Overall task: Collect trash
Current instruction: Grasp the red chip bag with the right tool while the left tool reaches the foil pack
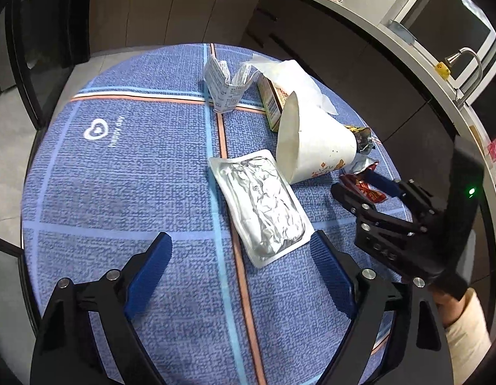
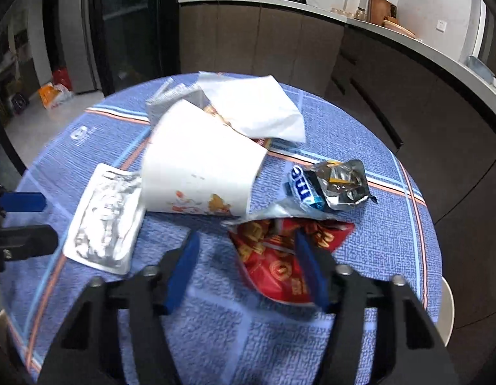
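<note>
— Blue pads of the left gripper (image 1: 241, 250) stand wide apart at lower centre, the foil tray (image 1: 260, 205) just beyond them, ungripped.

— And the right gripper (image 2: 244, 269)?

— Jaws half-closed around the red snack wrapper (image 2: 276, 256), pads not yet pressing. Mid-frame, the tipped paper cup (image 2: 196, 166) lies on the blue tablecloth (image 2: 392, 240).

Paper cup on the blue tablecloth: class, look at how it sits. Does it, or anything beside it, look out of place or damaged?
Yes. The paper cup lies tipped on its side, its rim over a corner of the crumpled foil tray. Nothing is seen spilled from it. Beside it, the red snack wrapper is torn open.
</note>
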